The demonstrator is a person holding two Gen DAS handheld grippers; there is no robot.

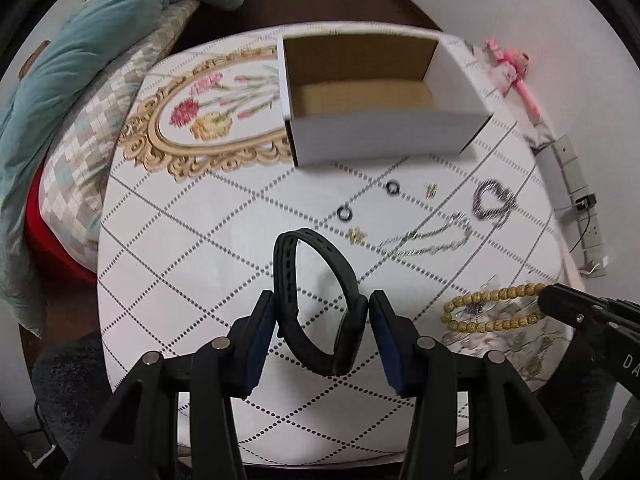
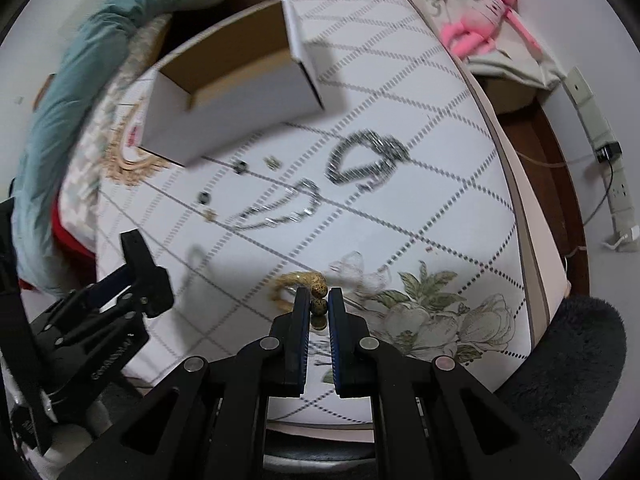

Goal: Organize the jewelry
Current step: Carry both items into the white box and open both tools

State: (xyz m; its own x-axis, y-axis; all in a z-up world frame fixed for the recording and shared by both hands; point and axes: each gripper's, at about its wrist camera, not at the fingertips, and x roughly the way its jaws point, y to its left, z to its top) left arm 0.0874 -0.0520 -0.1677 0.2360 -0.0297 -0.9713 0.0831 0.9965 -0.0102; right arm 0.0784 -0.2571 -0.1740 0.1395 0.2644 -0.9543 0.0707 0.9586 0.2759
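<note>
Jewelry lies spread on the white table (image 1: 180, 264) with a dotted diamond pattern. The left gripper (image 1: 320, 320) holds a black wristband (image 1: 316, 300) between its jaws, which press on both sides of the loop. The band stands on edge, with its long axis pointing away from the camera toward the open cardboard box (image 1: 380, 100) at the far side of the table.

The right gripper (image 2: 319, 304) has its jaws narrow, closed on a bead bracelet (image 2: 304, 280) of yellowish wooden beads, near the printed flowers at the table edge. In the left wrist view the same bracelet appears as a flat oval whose long axis runs left to right; the right wrist view shows only a blurred part of it.

Between the box and the grippers lie two small dark rings (image 1: 345, 213), small gold earrings (image 1: 431, 190), a silver chain necklace (image 1: 432, 238) and a silver heart-shaped bracelet (image 1: 494, 200). The right wrist view alone shows clearly a pink plush toy (image 2: 480, 20) beside the table.
</note>
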